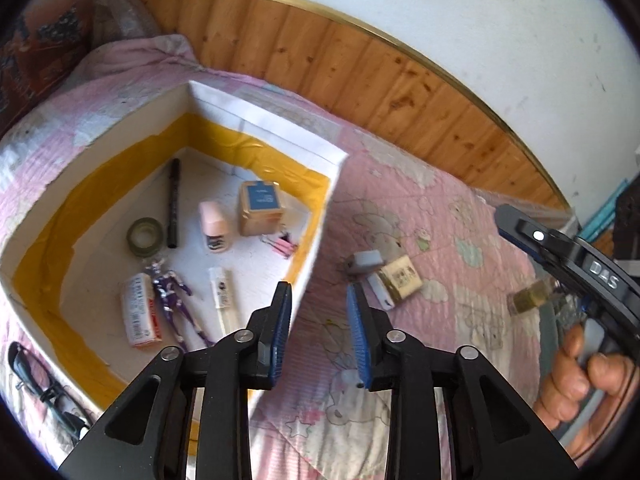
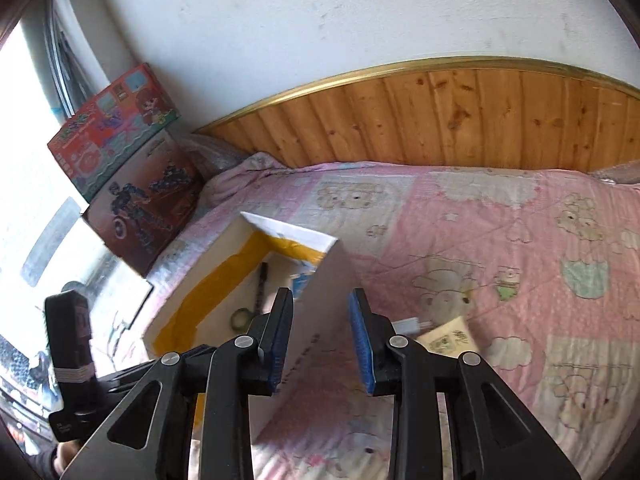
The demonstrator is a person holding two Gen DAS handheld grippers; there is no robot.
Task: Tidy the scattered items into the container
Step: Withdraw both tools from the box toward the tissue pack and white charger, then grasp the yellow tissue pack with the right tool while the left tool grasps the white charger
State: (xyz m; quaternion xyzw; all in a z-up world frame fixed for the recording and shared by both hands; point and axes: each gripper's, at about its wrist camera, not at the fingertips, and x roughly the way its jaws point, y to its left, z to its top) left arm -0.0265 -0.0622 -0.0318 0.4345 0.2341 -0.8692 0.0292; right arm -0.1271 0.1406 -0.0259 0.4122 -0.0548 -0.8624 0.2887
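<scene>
A white box (image 1: 324, 208) with yellow tape inside lies on the pink quilt. It holds a black marker (image 1: 174, 202), a tape roll (image 1: 145, 236), a pink bottle (image 1: 214, 226), a small carton (image 1: 260, 208), pink clips (image 1: 282, 244), a purple figure (image 1: 174, 296), a red-white pack (image 1: 140, 314) and a white tube (image 1: 224, 300). My left gripper (image 1: 320, 336) is open and empty over the box's right wall. A white charger (image 1: 366, 262) and a tan card (image 1: 400, 282) lie right of the box. My right gripper (image 2: 322, 340) is open and empty above the box wall (image 2: 320, 320); the charger (image 2: 408, 325) and card (image 2: 450, 340) lie beside it.
A small brown object (image 1: 532, 298) lies on the quilt by the right gripper's body (image 1: 580, 264). Glasses (image 1: 36, 376) lie left of the box. Toy cartons (image 2: 128, 176) stand at the bed's left end. A wooden headboard (image 2: 480, 120) runs along the wall.
</scene>
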